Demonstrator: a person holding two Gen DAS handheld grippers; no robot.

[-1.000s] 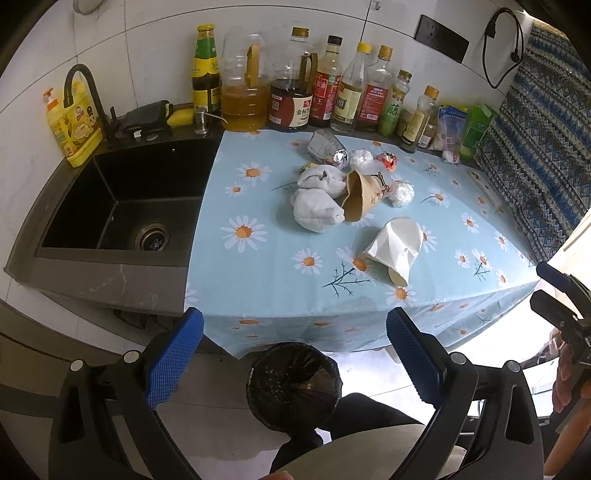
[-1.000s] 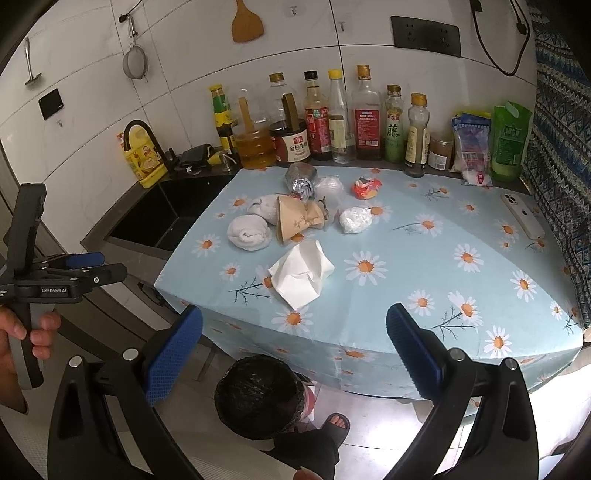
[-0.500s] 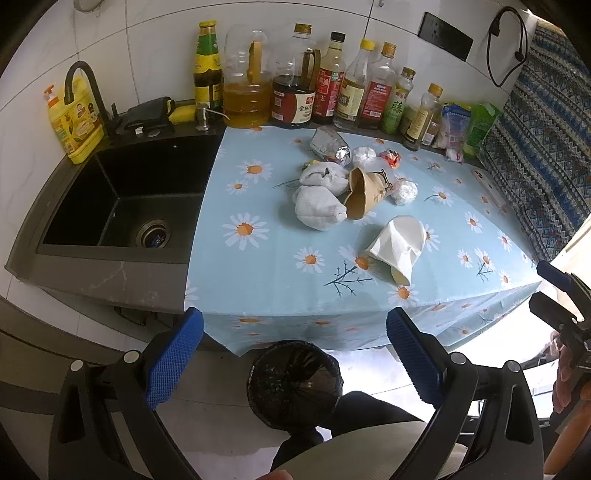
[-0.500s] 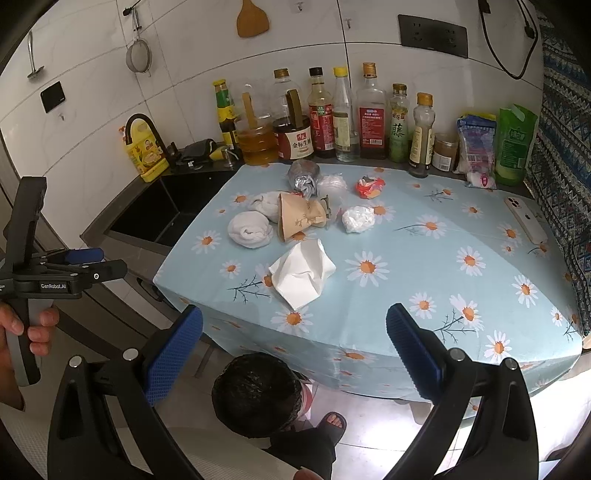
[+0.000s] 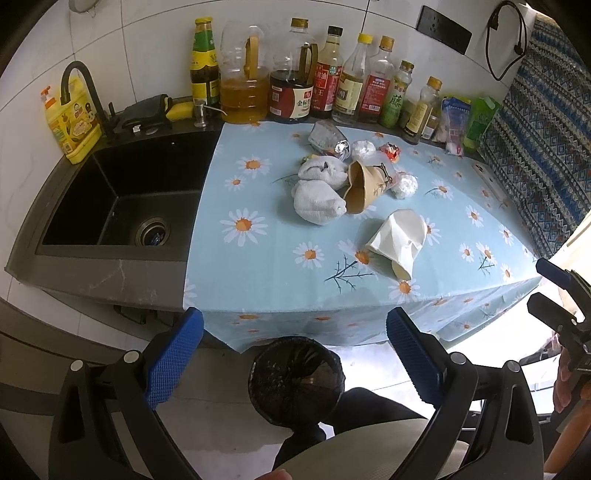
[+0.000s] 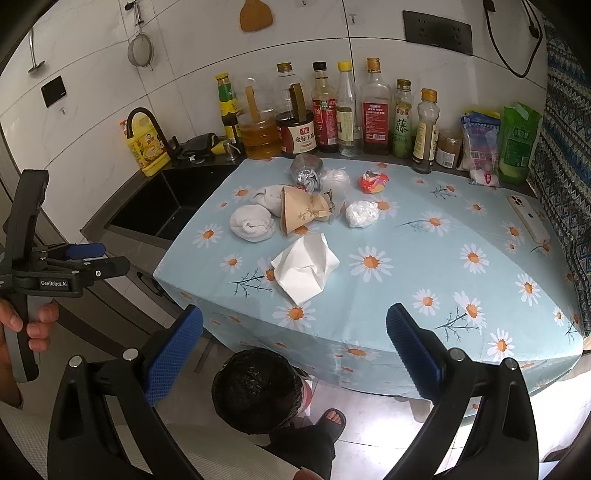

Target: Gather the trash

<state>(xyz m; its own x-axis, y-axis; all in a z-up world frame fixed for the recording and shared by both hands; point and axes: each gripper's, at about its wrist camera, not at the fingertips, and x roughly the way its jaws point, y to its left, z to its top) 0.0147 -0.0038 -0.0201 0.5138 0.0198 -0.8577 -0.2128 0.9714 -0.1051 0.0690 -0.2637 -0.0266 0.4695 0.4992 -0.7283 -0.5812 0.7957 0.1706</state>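
Left gripper (image 5: 293, 354) fingers (image 5: 173, 356) spread wide, nothing between; right gripper (image 6: 293, 352) fingers (image 6: 415, 352) likewise wide and empty. Both held off the tabletop (image 5: 258, 273) edge, above the black-bagged bin (image 5: 295, 380) on the floor. Trash clustered mid-tabletop under a daisy-print cloth: crumpled white paper (image 5: 399, 240) nearest the edge, brown paper cup (image 5: 364, 188) on its side at its 11 o'clock, two white wads (image 5: 317, 203) touching the cup, foil wrapper (image 5: 328, 138) and red wrapper (image 5: 391, 151) further back, small white plastic ball (image 5: 406, 186) at the cup's 3 o'clock. Readable text: "GenRobot.AI" on the left gripper body, right-wrist view only (image 6: 55, 283); "金标生抽" on the soy jug (image 6: 297, 134); "藤" on the green-label bottle (image 6: 402, 122). Other labels too small. Right-wrist view only: white phone (image 6: 528, 218) at tabletop 3 o'clock, wooden spatula (image 6: 255, 14) and strainer (image 6: 140, 48) on the wall, sandalled foot (image 6: 332, 421) beside the bin. Left-wrist view only: sink (image 5: 122, 192) interior with drain (image 5: 151, 230).
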